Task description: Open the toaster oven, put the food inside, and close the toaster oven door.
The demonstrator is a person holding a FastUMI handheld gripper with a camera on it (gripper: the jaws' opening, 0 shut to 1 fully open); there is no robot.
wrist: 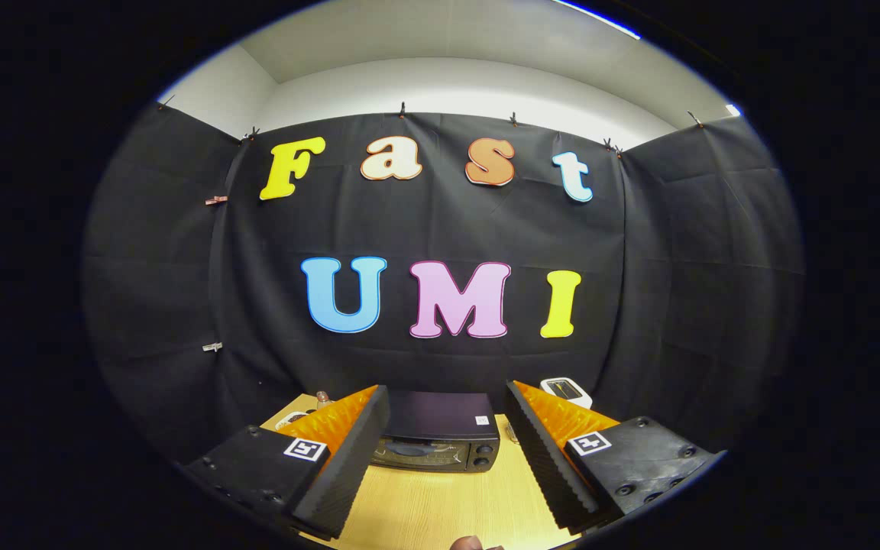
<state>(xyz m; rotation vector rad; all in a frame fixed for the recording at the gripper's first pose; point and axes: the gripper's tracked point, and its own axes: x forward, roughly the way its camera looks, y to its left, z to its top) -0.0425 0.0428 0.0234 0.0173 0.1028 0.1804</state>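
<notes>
A dark toaster oven [440, 431] stands on the wooden table [440, 504], beyond my fingers and framed between them. Its door looks closed, with knobs at its right side. My gripper [448, 451] is held high above the table, open, with nothing between its fingers. A small brownish rounded thing [469, 543] peeks in near me on the table; I cannot tell what it is.
A small white device [566, 391] rests on the table behind the right finger. A small bottle-like object [323, 397] and a white item [291, 418] sit behind the left finger. Black cloth walls close in the booth on three sides.
</notes>
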